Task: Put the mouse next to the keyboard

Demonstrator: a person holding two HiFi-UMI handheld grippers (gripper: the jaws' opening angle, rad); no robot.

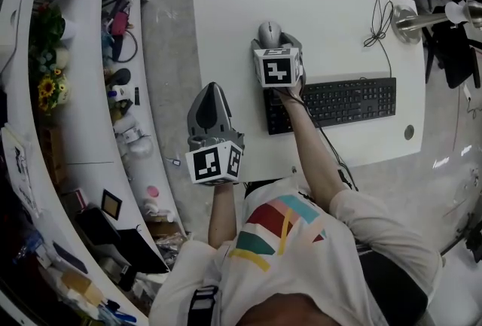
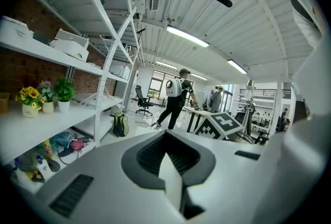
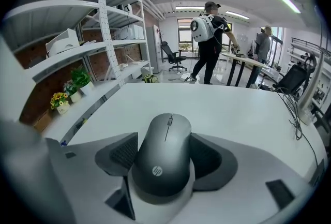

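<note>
Head view: the right tongs (image 1: 273, 44) stand apart around the dark grey oval computer mouse (image 1: 269, 31). The mouse lies on the white rectangular surface (image 1: 226, 16), just beyond the left end of the black keyboard (image 1: 343, 100). The left tongs (image 1: 212, 88) hang by the surface's edge, farther off.

Left gripper view: those tongs are together and empty.

Right gripper view: the mouse's long axis runs straight along the tongs, and the pads flank its sides without seeming to press.
</note>
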